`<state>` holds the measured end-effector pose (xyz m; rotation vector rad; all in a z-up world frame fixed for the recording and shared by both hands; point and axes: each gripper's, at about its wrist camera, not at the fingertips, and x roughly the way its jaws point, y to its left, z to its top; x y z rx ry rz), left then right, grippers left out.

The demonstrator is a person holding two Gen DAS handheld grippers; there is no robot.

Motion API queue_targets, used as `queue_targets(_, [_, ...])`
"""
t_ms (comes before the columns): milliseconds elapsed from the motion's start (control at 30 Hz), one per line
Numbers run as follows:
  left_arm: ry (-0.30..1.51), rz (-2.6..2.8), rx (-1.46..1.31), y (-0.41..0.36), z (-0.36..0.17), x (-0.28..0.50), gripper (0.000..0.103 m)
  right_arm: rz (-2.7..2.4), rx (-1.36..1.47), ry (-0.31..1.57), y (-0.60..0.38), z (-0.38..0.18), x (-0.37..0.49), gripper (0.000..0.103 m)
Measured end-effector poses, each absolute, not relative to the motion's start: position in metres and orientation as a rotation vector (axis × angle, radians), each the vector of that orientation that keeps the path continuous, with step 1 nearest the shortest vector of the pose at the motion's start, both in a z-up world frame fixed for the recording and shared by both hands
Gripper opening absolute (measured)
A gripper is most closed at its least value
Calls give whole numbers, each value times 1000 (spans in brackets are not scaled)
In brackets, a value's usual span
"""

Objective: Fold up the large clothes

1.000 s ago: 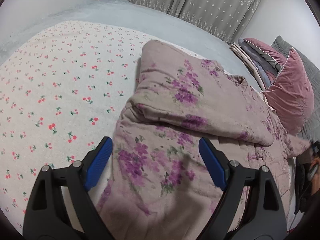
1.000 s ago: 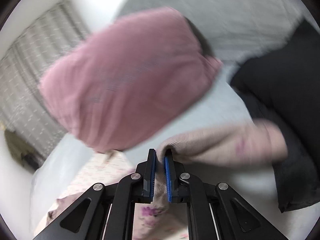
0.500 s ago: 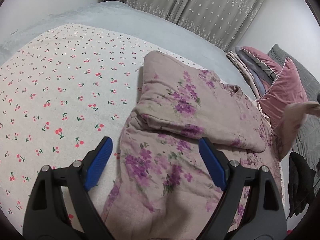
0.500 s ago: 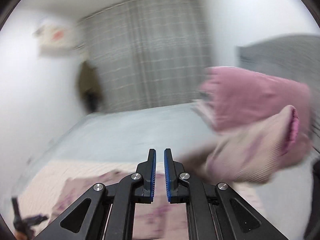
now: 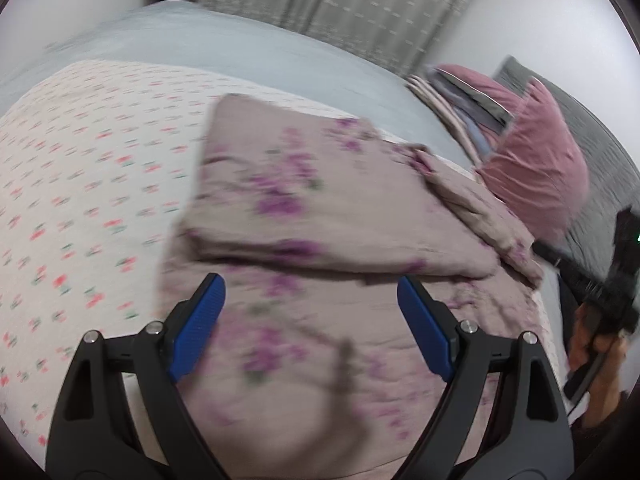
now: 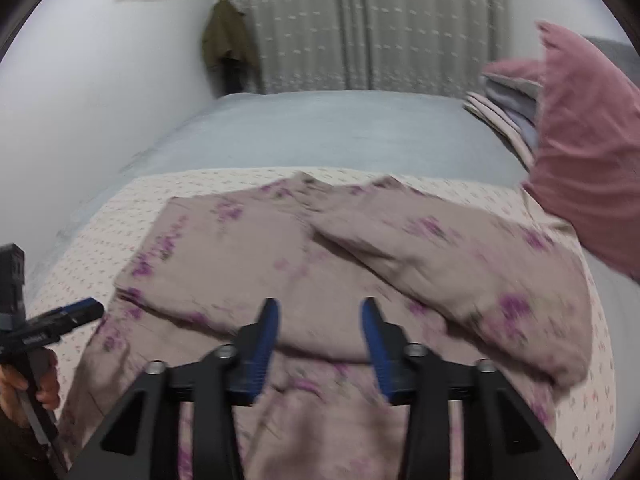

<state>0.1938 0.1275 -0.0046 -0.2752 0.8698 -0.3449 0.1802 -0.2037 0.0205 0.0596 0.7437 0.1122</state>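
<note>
Since a second ago you're letting the sleeve drop: right gripper [image 6: 318,334] fingers are hanging half open, left gripper [image 5: 312,330] fingers gaping, both empty above the floral jacket [image 6: 360,264] lying on the bed [image 6: 340,128].

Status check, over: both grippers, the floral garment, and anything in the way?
Left gripper open, empty. Right gripper open, empty. Floral garment partly folded, flat on cherry-print sheet. Pink pillow at its right edge.
</note>
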Motion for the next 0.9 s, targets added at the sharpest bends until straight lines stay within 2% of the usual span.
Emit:
queue_targets(100, [896, -434, -273, 93, 1, 210, 88, 68, 123, 744, -238, 4, 148, 59])
queue_targets(333, [928, -535, -174, -2, 3, 279, 88, -20, 297, 772, -306, -29, 112, 60])
queue_targets(533, [988, -527, -245, -59, -23, 346, 86, -104, 384, 764, -341, -38, 104, 60])
queue_targets(633, [1014, -426, -296, -74, -40, 373, 72, -136, 401, 750, -355, -37, 101, 60])
queue_targets(700, [998, -391, -330, -83, -39, 380, 50, -141, 405, 739, -363, -36, 99, 60])
queue_targets(733, [1002, -406, -345, -89, -35, 379, 27, -159, 406, 735, -369, -37, 97, 60])
queue_targets(767, [999, -401, -340, -92, -30, 376, 16, -184, 409, 735, -375, -37, 96, 60])
queue_targets(900, [826, -464, -328, -88, 22, 337, 15, -272, 465, 731, -404, -46, 89, 60])
